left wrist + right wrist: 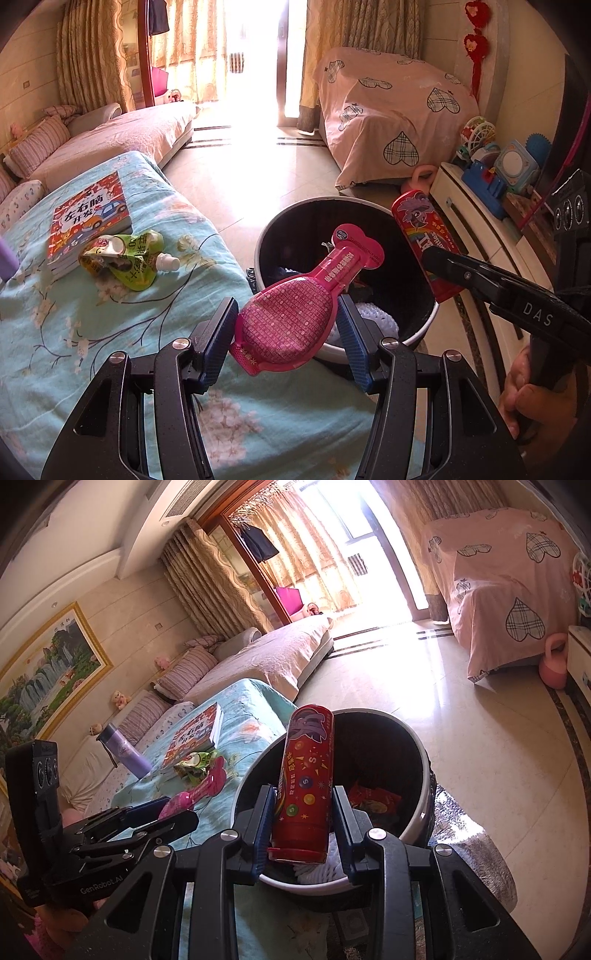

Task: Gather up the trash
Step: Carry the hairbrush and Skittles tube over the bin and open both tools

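Two handheld grippers carry trash at the mouth of a dark, white-rimmed bin (424,332) beside a bed. Blue pads (218,343) of the left gripper (286,332) are clamped on the rounded body of a pink foil pouch (291,321), whose narrow neck and flared top reach out over the bin's opening. Both pads of the right gripper (301,821) pinch the lower part of a red candy tube (304,779), printed with coloured dots and a purple cartoon pony; it stands nearly upright, its base above the bin's near rim (413,834) and its top leaning toward the far wall. In the left camera's view the tube (424,236) sits tilted over the bin's right edge, with the right gripper's black finger across it and a person's hand (524,391) on the handle behind.

Inside the bin lie red wrappers (373,799) and something white (332,867). On the bed's pale blue floral cover (55,332), well apart from both grippers, a crumpled green drink pouch (125,258) with a white cap rests against a children's book (92,221). A lilac bottle (123,751) stands past the book. Farther off, a sofa (266,653) lines the wall, a pink heart-print sheet (388,110) drapes some furniture, and toys (491,166) crowd a low white cabinet (469,229).
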{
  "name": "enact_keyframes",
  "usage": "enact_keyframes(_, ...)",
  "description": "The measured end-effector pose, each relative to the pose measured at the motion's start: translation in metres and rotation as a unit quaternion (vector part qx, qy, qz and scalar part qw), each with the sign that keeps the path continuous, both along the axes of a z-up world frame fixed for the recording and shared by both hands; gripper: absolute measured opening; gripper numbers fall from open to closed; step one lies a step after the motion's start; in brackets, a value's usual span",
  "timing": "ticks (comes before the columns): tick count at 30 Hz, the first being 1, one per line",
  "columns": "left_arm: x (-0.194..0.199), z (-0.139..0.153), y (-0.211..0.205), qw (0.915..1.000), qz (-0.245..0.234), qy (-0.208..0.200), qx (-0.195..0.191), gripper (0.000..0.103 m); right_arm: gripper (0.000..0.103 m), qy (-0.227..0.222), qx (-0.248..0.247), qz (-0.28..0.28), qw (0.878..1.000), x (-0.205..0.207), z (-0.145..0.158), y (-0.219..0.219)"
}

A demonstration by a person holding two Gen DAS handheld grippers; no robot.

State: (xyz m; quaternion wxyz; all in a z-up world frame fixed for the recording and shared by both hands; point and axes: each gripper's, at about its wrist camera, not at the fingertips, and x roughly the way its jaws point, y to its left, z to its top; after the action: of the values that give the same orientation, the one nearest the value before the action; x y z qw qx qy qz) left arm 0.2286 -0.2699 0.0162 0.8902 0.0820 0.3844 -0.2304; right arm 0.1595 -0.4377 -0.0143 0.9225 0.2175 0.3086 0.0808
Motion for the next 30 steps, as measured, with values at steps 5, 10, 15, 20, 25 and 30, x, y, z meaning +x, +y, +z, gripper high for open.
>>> enact_keyframes(5, 0.005, -0.002, -0.007, 1.0000, 0.000, 0.001, 0.007, 0.055, 0.032, 0.004, -0.006, -0.004, 1.000, 0.006, -0.002, -0.002)
enact_keyframes(10, 0.011, -0.004, -0.013, 0.9999, 0.001, 0.002, 0.014, 0.055, 0.032, 0.009, -0.012, -0.009, 1.000, 0.012, -0.005, -0.004)
enact_keyframes(15, 0.017, -0.006, -0.019, 0.9998, 0.001, 0.001, 0.021, 0.055, 0.032, 0.014, -0.018, -0.013, 1.000, 0.016, -0.006, -0.008)
enact_keyframes(20, 0.022, -0.008, -0.026, 0.9996, -0.002, 0.002, 0.027, 0.055, 0.032, 0.017, -0.024, -0.015, 0.999, 0.020, -0.007, -0.009)
enact_keyframes(25, 0.026, -0.011, -0.031, 0.9994, -0.004, 0.006, 0.032, 0.055, 0.032, 0.025, -0.028, -0.015, 0.999, 0.025, -0.009, -0.011)
enact_keyframes(30, 0.030, -0.015, -0.035, 0.9992, -0.007, 0.014, 0.037, 0.055, 0.032, 0.031, -0.032, -0.014, 0.999, 0.030, -0.010, -0.011)
